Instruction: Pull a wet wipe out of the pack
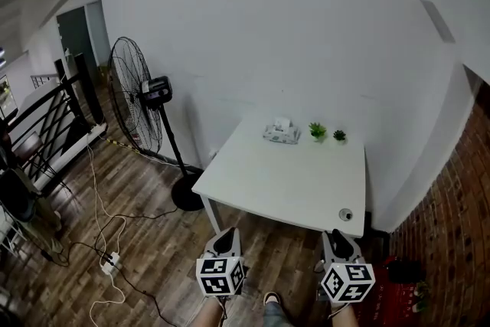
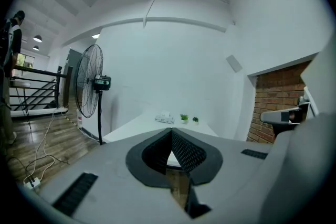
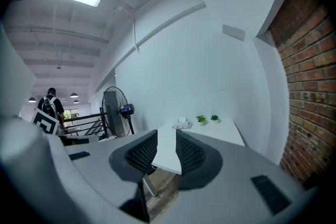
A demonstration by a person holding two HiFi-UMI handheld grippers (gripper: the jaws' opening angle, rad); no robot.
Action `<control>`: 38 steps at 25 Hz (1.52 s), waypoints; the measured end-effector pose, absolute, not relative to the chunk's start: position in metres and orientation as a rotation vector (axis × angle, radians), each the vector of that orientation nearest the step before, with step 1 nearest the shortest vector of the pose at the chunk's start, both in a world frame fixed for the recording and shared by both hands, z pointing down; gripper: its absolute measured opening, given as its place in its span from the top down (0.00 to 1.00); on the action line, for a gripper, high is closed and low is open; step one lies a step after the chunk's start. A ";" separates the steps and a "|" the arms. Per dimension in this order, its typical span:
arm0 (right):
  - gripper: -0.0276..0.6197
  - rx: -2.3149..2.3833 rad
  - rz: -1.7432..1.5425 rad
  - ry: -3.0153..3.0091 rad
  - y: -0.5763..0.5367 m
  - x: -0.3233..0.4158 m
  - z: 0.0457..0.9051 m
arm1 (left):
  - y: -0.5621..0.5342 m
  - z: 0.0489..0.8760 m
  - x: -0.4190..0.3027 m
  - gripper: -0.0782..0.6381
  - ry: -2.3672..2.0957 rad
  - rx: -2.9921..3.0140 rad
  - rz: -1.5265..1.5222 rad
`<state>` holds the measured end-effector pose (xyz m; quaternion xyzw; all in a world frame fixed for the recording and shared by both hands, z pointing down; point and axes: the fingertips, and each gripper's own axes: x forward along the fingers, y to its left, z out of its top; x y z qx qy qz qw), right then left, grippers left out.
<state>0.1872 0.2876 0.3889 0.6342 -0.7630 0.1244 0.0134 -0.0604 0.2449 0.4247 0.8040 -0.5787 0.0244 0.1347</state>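
The wet wipe pack [image 1: 281, 132] lies at the far edge of the white table [image 1: 283, 184], with a wipe sticking up from its top. It is small and distant in the left gripper view [image 2: 164, 118] and the right gripper view [image 3: 182, 124]. Both grippers hover low, in front of the table's near edge and well short of the pack. My left gripper [image 1: 224, 237] [image 2: 171, 131] is shut, pad tips touching, nothing held. Beside it, the right gripper [image 1: 338, 236] [image 3: 166, 135] is open with a narrow empty gap.
Two small potted plants [image 1: 317, 131] [image 1: 339, 135] stand right of the pack. A pedestal fan [image 1: 142, 99] stands left of the table, with cables and a power strip [image 1: 111, 264] on the wooden floor. A brick wall [image 1: 452, 226] is at right, and a person [image 3: 51, 103] stands far left.
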 end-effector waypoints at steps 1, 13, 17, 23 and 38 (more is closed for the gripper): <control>0.79 1.975 0.394 -2.377 0.281 0.188 0.391 | 0.239 0.426 -0.060 0.89 -1.677 2.328 0.075; 0.79 1.976 0.482 -2.420 0.171 0.198 0.405 | 0.138 0.425 -0.060 0.89 -1.730 2.328 0.160; 0.79 1.945 0.486 -2.427 0.133 0.199 0.406 | 0.101 0.421 -0.056 0.89 -1.745 2.325 0.145; 0.80 1.943 0.463 -2.422 0.074 0.213 0.402 | 0.042 0.422 -0.042 0.89 -1.739 2.324 0.124; 0.81 1.877 0.510 -2.365 -0.014 0.212 0.425 | -0.042 0.450 -0.047 0.89 -1.702 2.248 0.134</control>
